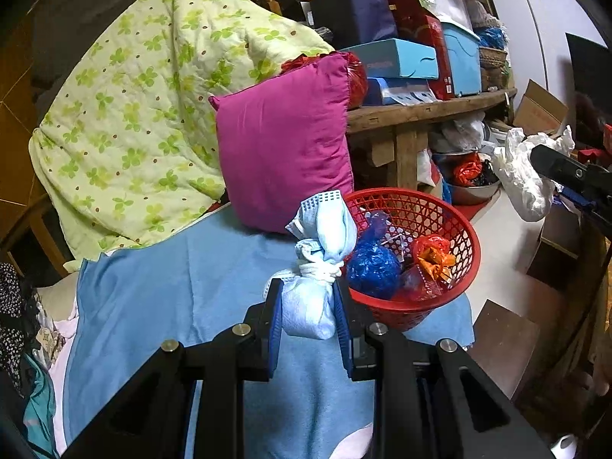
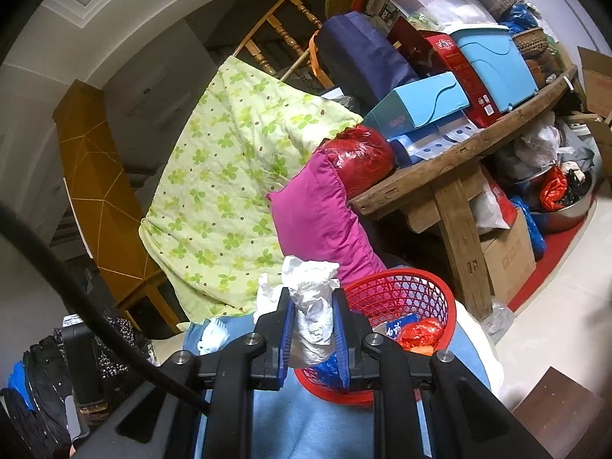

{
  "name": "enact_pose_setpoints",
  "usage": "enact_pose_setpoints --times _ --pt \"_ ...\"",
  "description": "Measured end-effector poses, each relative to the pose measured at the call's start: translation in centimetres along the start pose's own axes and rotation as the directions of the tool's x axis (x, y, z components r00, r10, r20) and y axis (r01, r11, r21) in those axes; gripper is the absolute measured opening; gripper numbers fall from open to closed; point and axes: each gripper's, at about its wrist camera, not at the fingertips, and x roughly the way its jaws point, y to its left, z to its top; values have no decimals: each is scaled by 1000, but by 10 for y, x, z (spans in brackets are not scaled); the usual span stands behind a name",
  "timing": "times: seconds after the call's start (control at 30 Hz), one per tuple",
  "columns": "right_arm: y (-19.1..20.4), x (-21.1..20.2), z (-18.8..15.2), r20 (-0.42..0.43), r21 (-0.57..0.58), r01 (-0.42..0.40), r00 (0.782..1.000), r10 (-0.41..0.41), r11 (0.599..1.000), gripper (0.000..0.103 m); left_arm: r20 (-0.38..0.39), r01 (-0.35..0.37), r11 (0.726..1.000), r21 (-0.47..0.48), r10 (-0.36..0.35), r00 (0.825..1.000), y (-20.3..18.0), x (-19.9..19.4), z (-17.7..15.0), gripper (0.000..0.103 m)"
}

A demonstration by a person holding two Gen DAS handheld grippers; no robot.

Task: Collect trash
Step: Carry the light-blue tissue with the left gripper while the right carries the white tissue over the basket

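My left gripper (image 1: pixel 308 298) is shut on a knotted light blue face mask (image 1: pixel 321 252) and holds it above the blue cloth, just left of the red mesh basket (image 1: pixel 464 229). The basket holds a blue plastic wad (image 1: pixel 373 266) and red and orange wrappers (image 1: pixel 432 258). My right gripper (image 2: pixel 313 321) is shut on a crumpled white plastic bag (image 2: pixel 311 298), held above the near left rim of the basket (image 2: pixel 443 294). From the left wrist view, that gripper (image 1: pixel 570 176) and its white bag (image 1: pixel 524 176) show at the far right.
A magenta pillow (image 1: pixel 283 153) and a green floral quilt (image 1: pixel 145 114) lie behind the basket. A wooden bench (image 2: pixel 440 176) piled with boxes stands at the right. A blue cloth (image 1: pixel 183 287) covers the surface. A steel bowl (image 2: pixel 566 206) sits on the floor.
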Motion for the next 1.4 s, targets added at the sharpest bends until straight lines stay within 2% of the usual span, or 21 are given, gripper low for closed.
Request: enact_pose_setpoints --times 0.63,1.4 --pt "-24 2 -6 -16 42 20 1000 -19 999 21 -33 10 1000 20 -9 999 -15 15 -5 27" --pt "-34 6 -12 -27 60 32 999 -31 998 21 -44 19 999 26 -18 999 -22 21 -6 27"
